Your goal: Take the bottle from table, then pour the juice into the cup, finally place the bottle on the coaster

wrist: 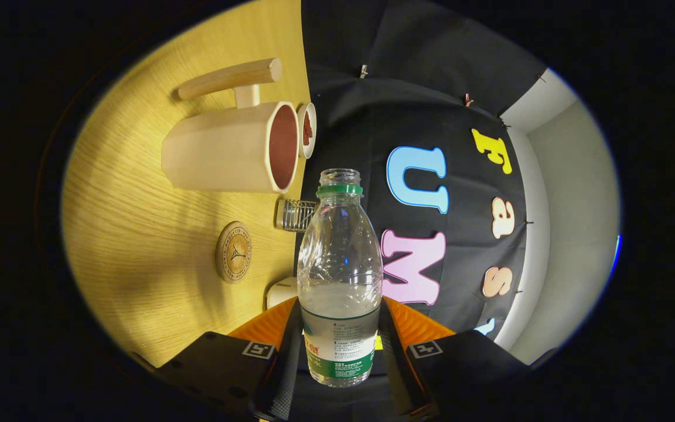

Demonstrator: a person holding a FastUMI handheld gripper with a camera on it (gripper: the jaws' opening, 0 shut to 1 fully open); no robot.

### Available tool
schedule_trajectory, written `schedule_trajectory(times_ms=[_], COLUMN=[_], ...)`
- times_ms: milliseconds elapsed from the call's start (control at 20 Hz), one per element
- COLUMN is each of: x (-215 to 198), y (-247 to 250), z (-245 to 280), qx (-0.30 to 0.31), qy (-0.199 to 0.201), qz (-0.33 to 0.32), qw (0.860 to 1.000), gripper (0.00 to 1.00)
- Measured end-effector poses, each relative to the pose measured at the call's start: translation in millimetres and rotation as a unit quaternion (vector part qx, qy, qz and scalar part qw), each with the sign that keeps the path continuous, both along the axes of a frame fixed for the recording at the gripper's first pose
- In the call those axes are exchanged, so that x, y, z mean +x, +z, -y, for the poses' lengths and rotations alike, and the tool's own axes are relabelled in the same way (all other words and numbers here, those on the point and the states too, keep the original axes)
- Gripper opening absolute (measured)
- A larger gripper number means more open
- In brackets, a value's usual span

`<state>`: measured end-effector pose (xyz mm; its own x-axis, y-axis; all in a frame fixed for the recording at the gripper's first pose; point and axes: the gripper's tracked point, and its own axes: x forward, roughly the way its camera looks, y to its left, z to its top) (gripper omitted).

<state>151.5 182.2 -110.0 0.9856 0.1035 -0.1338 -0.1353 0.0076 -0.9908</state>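
Observation:
A clear plastic bottle point(339, 275) with a green neck ring, no cap and a green-and-white label sits between my fingers, and my gripper point(337, 340) is shut on it at the label. Liquid fills its lower part. My view is rolled on its side, so the wooden table point(138, 246) stands to the left. A cream cup point(229, 149) with a wooden handle and a dark red inside lies beyond the bottle's mouth, apart from it. A round wooden coaster point(233, 252) lies on the table, nearer than the cup.
A small white dish point(307, 130) with something red in it stands just behind the cup. A wire holder point(295, 215) sits by the table's far edge, beside the bottle's neck. A white object point(282, 291) shows near my fingers.

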Motion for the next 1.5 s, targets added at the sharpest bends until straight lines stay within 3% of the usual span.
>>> schedule_trajectory(times_ms=[1500], x=[1.3], y=[-4.2], z=[-3.7], qx=[-0.069], qy=[0.016], qz=[0.019], qw=[0.997], gripper=[0.67])
